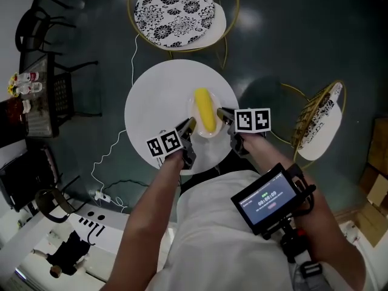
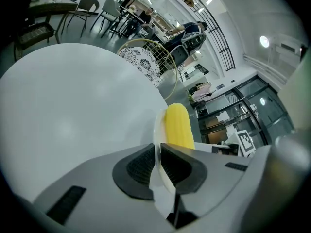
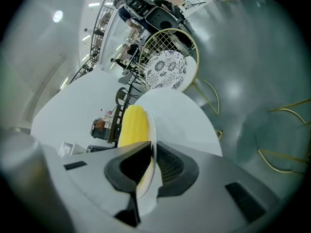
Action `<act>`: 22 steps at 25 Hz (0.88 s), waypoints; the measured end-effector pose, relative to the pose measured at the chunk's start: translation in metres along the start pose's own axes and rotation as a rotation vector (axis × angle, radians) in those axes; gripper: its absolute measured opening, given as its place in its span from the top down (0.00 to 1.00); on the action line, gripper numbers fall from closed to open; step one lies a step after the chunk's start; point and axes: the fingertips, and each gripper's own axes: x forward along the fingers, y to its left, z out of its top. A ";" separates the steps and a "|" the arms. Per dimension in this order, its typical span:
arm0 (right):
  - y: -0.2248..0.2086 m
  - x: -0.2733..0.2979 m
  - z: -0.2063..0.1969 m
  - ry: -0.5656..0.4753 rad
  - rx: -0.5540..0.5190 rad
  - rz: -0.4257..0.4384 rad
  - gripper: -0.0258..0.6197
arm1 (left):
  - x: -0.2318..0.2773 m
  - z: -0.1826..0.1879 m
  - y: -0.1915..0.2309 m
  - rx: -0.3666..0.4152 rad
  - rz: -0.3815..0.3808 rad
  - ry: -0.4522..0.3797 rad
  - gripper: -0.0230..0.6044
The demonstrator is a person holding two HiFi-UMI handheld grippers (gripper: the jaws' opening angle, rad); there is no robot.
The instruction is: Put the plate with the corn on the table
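head view: the left claw [image 1: 189, 125] and the right claw [image 1: 225, 115] each pinch an opposite rim of the plate [image 1: 195, 115], which spans the gap between them with the corn [image 1: 206, 109] lying lengthwise on it. the plate sits over the near half of the round white table [image 1: 154, 99]; whether it touches the top cannot be told. judgement: the step in hand is the set-down. both claws should lower together and level, since the corn looks loose and could roll off a tilted plate. neither should let go until the base rests flat, well inside the table edge. left gripper view: the jaws are closed on the thin plate rim, with the corn just beyond the tips and bare table top ahead and to the left of the claw. right gripper view: the jaws are likewise clamped on the rim, with the corn beyond the tips to the left and table top ahead. surroundings: a chair with a patterned cushion [image 1: 174, 6] stands beyond the table, a second chair [image 1: 320, 123] well to the right of the right claw, and a cable [image 1: 115, 147] on the floor left of the left claw. no object is seen on the table in the plate's way.
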 end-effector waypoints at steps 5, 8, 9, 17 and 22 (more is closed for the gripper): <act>-0.008 0.012 0.011 -0.014 -0.001 -0.014 0.90 | 0.010 0.013 0.004 0.024 0.028 -0.004 0.90; -0.014 0.018 0.013 -0.013 -0.009 -0.020 0.90 | 0.016 0.016 0.008 0.035 0.042 -0.003 0.90; -0.015 0.020 0.014 -0.012 -0.014 -0.021 0.90 | 0.018 0.016 0.009 0.038 0.044 -0.002 0.90; -0.016 0.035 0.021 -0.014 -0.027 -0.036 0.90 | 0.023 0.029 0.018 0.046 0.052 -0.003 0.90; -0.016 0.041 0.025 -0.021 -0.044 -0.073 0.90 | 0.026 0.035 0.023 0.062 0.065 0.004 0.90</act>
